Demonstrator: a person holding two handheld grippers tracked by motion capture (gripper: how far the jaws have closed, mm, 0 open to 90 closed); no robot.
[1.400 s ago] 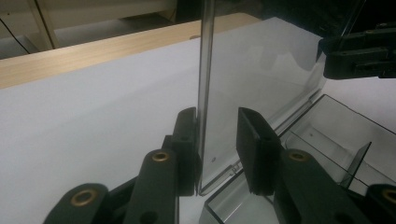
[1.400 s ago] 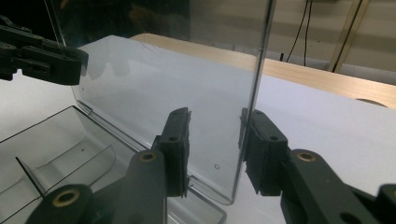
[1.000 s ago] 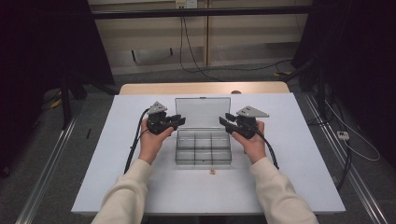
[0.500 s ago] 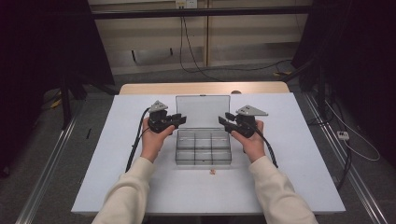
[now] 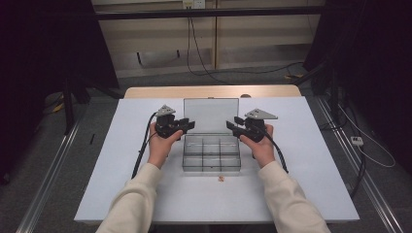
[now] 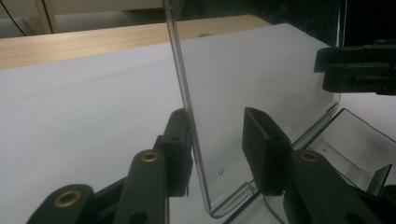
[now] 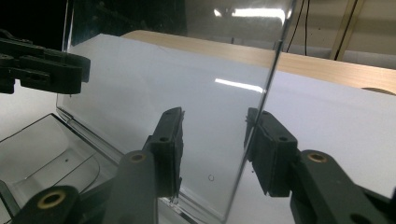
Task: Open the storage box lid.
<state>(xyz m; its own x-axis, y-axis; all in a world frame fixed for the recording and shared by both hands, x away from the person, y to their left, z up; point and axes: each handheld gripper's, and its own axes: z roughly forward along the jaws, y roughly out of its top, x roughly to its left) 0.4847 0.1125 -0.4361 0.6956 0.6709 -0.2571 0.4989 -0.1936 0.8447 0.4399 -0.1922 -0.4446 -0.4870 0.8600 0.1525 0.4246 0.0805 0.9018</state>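
A clear plastic compartment box (image 5: 212, 154) sits mid-table with its lid (image 5: 211, 113) standing upright. My left gripper (image 5: 189, 124) straddles the lid's left edge and my right gripper (image 5: 231, 124) its right edge. In the left gripper view the lid (image 6: 261, 79) rises between the jaws of the left gripper (image 6: 218, 140). One pad is at the lid's edge and the other stands off. In the right gripper view the lid (image 7: 154, 79) stands between the parted jaws of the right gripper (image 7: 214, 135). Both pairs of jaws have just been opening, and neither clamps the lid.
The white table (image 5: 121, 160) has a wooden strip (image 5: 209, 91) along its far edge. A tiny orange piece (image 5: 221, 179) lies just in front of the box. Cables trail from both grippers toward the person. Dark floor and rails flank the table.
Both pairs of jaws look slightly wider apart around the lid's edges. The hands have hardly shifted and the lid still stands upright.
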